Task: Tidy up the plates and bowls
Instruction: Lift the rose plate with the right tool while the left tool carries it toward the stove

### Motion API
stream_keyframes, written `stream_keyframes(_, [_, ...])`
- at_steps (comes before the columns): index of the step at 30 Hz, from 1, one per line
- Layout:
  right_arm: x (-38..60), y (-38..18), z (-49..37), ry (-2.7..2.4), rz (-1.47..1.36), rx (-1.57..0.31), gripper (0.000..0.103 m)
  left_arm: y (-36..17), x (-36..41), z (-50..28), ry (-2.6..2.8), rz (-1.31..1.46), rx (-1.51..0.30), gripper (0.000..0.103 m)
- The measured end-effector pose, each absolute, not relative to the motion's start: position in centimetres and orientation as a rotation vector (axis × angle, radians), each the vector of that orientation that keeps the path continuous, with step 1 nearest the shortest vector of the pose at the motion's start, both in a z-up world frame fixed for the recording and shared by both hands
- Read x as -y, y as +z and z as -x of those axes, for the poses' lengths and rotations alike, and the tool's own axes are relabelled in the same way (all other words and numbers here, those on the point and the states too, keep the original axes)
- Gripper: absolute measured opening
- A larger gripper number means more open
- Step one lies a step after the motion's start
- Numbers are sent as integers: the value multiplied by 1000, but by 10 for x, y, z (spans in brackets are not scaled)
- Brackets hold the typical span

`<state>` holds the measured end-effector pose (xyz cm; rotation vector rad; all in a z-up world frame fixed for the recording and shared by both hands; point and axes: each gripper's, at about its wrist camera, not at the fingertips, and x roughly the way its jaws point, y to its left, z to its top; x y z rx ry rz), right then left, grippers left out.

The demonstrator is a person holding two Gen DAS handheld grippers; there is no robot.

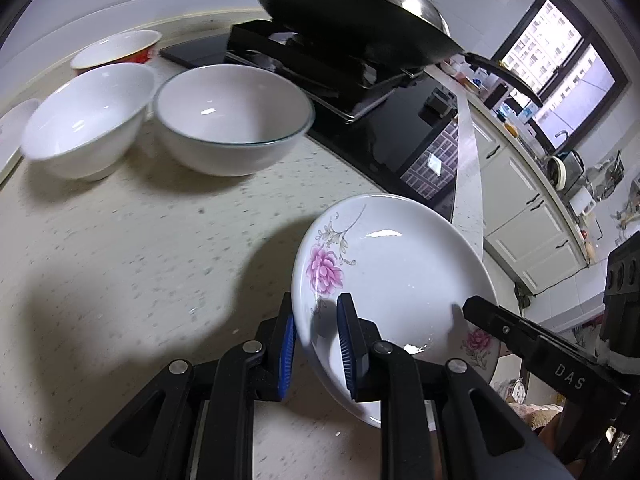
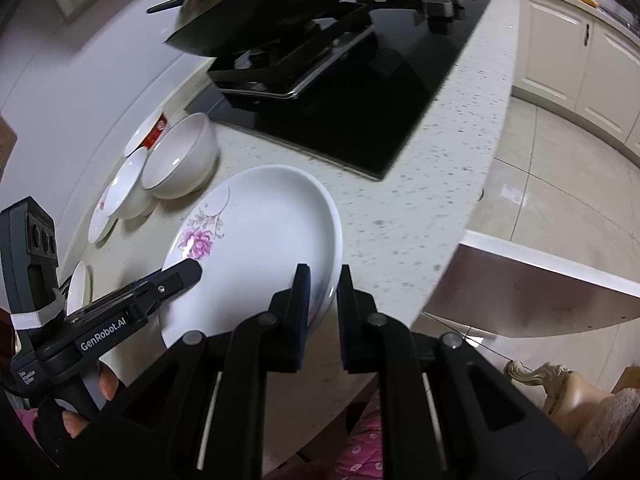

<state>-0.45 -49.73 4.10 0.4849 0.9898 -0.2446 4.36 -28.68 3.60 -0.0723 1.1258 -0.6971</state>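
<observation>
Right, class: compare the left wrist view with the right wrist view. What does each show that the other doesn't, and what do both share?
Only the left wrist view shows the window and the cluttered far counter.
Only the right wrist view shows the tiled floor and a gloved hand.
Both show the white flowered plate straddled by both claws, the white bowls, the black wok and the speckled countertop.

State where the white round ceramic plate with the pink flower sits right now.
The white round ceramic plate with the pink flower is at the speckled countertop's near edge, between both grippers, near the black stovetop.
</observation>
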Motion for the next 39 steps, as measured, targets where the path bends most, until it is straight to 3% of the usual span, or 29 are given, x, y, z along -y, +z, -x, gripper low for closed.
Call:
stream_keyframes(27, [507, 28, 1, -270, -430, -1023, 19, 27, 314, -51, -695, -45, -1103, 21])
stream_keyframes(32, [503, 29, -2, -287, -398, -1034, 21, 30, 317, -47, -715, -64, -1097, 36])
stream_keyframes(36, [500, 31, -4, -280, -387, -1033, 32, 32, 315, -45, -694, -91, -1055, 46])
stream_keyframes(39, [497, 34, -8, -295, -357, -1021, 48, 31, 307, -48, -672, -76, -1059, 47])
